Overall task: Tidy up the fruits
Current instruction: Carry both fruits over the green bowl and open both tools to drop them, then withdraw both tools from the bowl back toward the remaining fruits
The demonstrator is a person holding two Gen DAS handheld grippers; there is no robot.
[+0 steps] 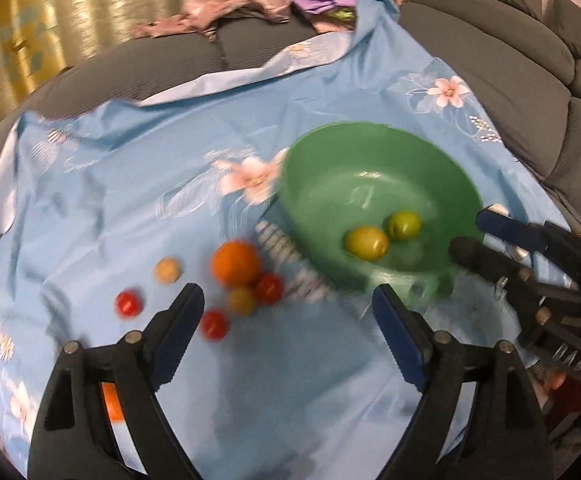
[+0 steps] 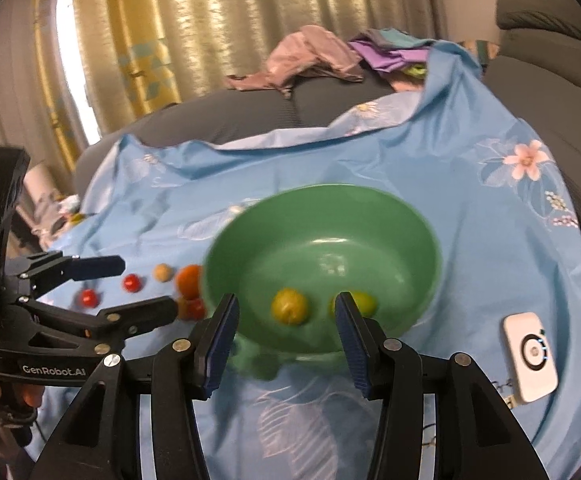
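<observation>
Spread wide and empty, the left gripper (image 1: 288, 304) hangs just short of the loose fruits (image 1: 236, 268) on the blue cloth (image 1: 130, 208), nearer them than the part-open, empty right gripper (image 2: 286, 306), while the green bowl (image 1: 370, 136) holding two yellow-green fruits (image 1: 366, 242) sits to its right.

Green bowl (image 2: 322, 264) with two yellow-green fruits (image 2: 289, 306) on blue cloth (image 2: 470, 184)

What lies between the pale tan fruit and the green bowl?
The orange sits between the tan fruit and the green bowl, with smaller fruits clustered beside it; the left wrist view shows this best.
</observation>
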